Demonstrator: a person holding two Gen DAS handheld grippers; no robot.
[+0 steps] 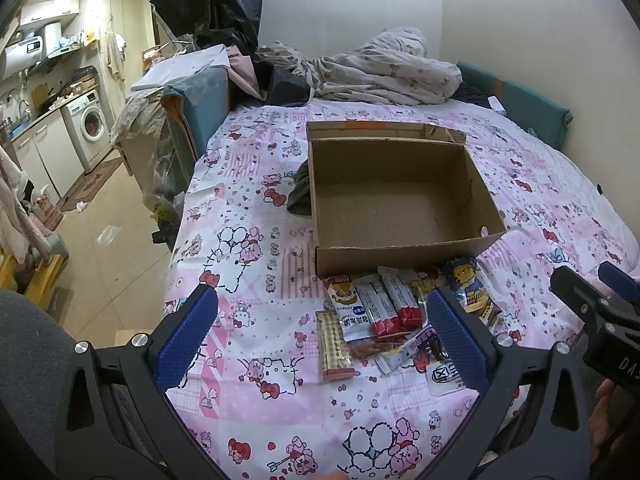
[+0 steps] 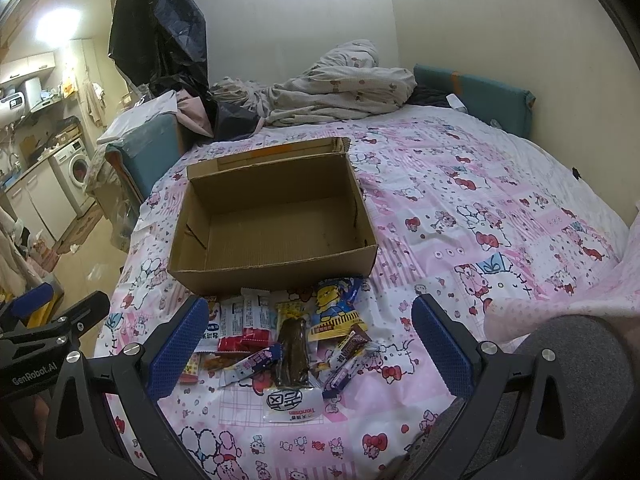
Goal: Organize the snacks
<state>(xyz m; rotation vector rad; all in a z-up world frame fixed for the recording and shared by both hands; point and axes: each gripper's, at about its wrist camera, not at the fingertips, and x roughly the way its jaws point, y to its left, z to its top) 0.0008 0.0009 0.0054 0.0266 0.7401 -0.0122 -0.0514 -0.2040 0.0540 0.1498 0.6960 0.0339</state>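
in the left wrist view the left gripper (image 1: 320, 336) is spread wide and holds nothing; the snack packets (image 1: 384, 320) lie at its one o'clock, just before the empty cardboard box (image 1: 400, 248). in the right wrist view the right gripper (image 2: 308, 344), equally wide and empty, has the dark jerky packet (image 2: 294, 354) dead centre between its fingers, long axis at twelve o'clock, so the right looks better placed.

Small home: bed (image 1: 248, 240) (cartoon sheet), washing machine (image 1: 90, 124), kitchen counter (image 1: 36, 120) beside
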